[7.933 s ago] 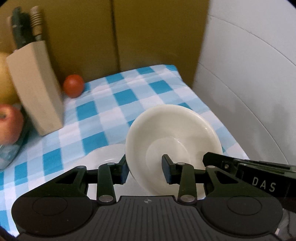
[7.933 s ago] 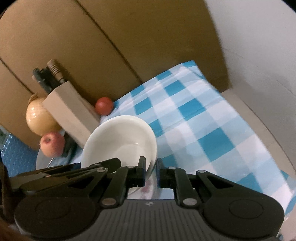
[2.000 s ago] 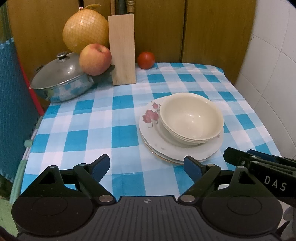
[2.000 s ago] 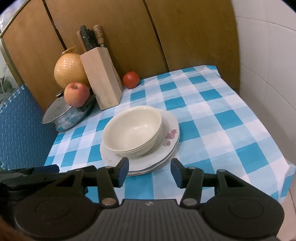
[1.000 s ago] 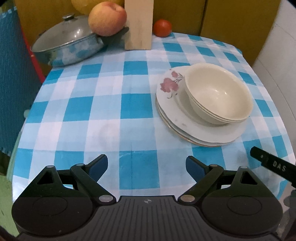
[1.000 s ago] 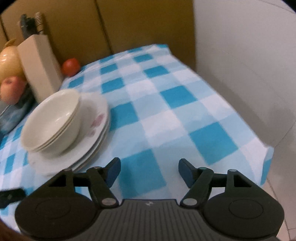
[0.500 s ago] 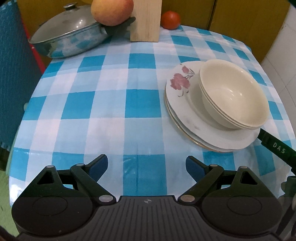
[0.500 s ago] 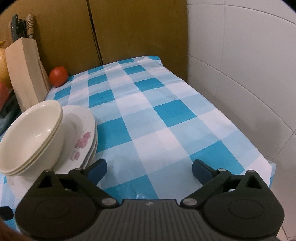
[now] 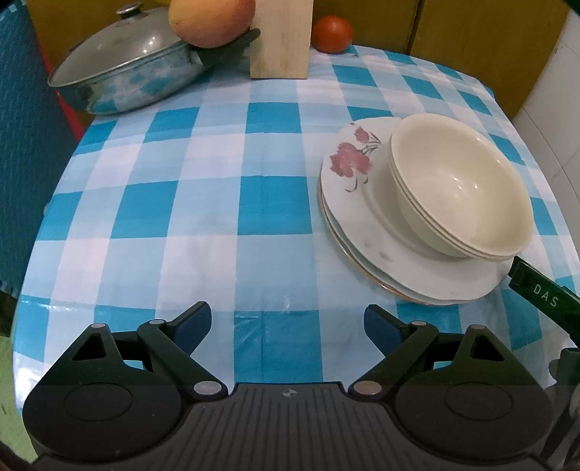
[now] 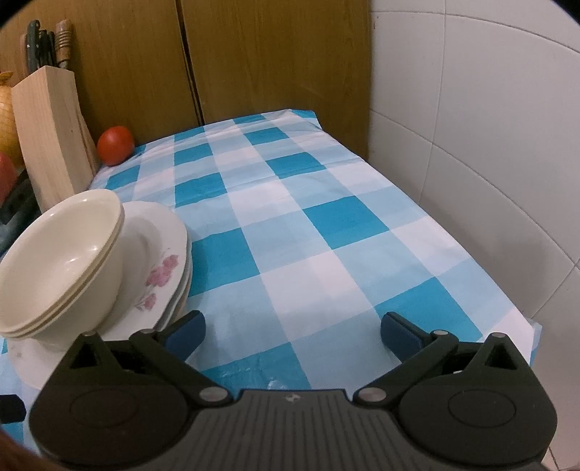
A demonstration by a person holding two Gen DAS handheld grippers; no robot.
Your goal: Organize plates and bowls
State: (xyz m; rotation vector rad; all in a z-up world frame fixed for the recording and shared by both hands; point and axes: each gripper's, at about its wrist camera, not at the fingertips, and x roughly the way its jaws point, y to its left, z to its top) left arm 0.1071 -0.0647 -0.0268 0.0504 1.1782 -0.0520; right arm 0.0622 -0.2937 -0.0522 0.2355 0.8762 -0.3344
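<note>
Near the table's [image 9: 217, 203] right edge, the cream bowls [image 9: 460, 188] sat nested on the stacked flowered plates [image 9: 362, 203]. Left gripper [image 9: 288, 320] hovered wide open over bare checked cloth; right gripper [image 10: 291, 331] was opening, nothing between its jaws, beside the plates' rim.

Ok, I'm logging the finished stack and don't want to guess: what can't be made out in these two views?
- Plate count: in both views the top plate covers the stack; only rim edges show.
- Bowl count: nested, only stacked rims visible.
- Knife block: top cut off in the left view.
- Apple: cut off by the left view's top edge.
- Pan: only a sliver at the right view's left edge.
</note>
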